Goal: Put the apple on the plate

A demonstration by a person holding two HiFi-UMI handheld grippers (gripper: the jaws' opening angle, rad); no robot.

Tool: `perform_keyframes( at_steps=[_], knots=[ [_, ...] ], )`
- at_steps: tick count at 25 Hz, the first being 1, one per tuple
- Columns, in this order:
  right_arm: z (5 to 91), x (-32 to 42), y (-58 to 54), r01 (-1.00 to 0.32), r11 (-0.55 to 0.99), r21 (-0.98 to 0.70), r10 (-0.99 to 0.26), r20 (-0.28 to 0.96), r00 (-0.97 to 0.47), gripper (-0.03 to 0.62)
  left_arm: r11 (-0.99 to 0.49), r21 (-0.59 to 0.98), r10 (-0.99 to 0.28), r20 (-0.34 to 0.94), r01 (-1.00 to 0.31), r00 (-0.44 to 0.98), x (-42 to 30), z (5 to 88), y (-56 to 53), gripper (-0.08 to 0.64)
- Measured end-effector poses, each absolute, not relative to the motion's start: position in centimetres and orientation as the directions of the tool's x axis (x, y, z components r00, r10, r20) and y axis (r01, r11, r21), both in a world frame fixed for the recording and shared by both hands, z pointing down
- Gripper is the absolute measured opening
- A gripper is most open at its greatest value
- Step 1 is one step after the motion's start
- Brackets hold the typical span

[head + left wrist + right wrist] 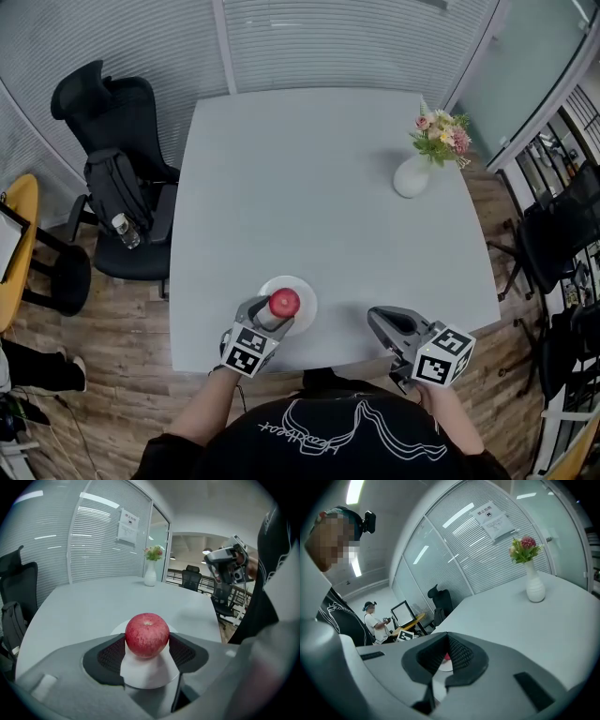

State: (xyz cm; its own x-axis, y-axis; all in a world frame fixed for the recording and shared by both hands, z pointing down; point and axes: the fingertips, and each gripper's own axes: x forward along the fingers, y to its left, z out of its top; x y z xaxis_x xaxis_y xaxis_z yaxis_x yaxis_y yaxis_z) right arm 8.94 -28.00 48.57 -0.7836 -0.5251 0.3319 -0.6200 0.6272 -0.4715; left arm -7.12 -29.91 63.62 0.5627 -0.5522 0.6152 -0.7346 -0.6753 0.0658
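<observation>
A red apple (284, 303) (147, 635) sits between the two dark pads of my left gripper (278, 315) (147, 645), which is shut on it. The apple is over the small white plate (306, 292) (146, 674) near the table's front edge; I cannot tell whether it touches the plate. My right gripper (376, 319) (446, 661) hovers at the front edge to the right of the plate, shut with nothing in it. Through the slit of its jaws in the right gripper view a bit of red and white shows.
A white vase of flowers (413, 174) (150, 575) (534, 587) stands at the far right of the grey table (309, 187). A black office chair with a bag (117, 192) is at the table's left side. A yellow table (19, 244) lies further left.
</observation>
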Motion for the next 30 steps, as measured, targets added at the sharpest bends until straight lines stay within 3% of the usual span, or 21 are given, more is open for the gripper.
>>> perform_keyframes(
  at_steps=[16,30],
  knots=[
    [48.9,8.4,-27.4,-0.612,0.636,-0.471,-0.507,0.343,-0.791,0.009,-0.695,0.002,-0.573,0.602,-0.719,0.556,-6.9,63.9,-30.0,0.299],
    [47.9,6.9,-25.8,-0.576,0.676,-0.459,-0.484,0.313,-0.817,0.008,-0.651,0.053,-0.605,0.566,-0.757,0.56,-7.9,61.1,-29.5,0.322]
  ],
)
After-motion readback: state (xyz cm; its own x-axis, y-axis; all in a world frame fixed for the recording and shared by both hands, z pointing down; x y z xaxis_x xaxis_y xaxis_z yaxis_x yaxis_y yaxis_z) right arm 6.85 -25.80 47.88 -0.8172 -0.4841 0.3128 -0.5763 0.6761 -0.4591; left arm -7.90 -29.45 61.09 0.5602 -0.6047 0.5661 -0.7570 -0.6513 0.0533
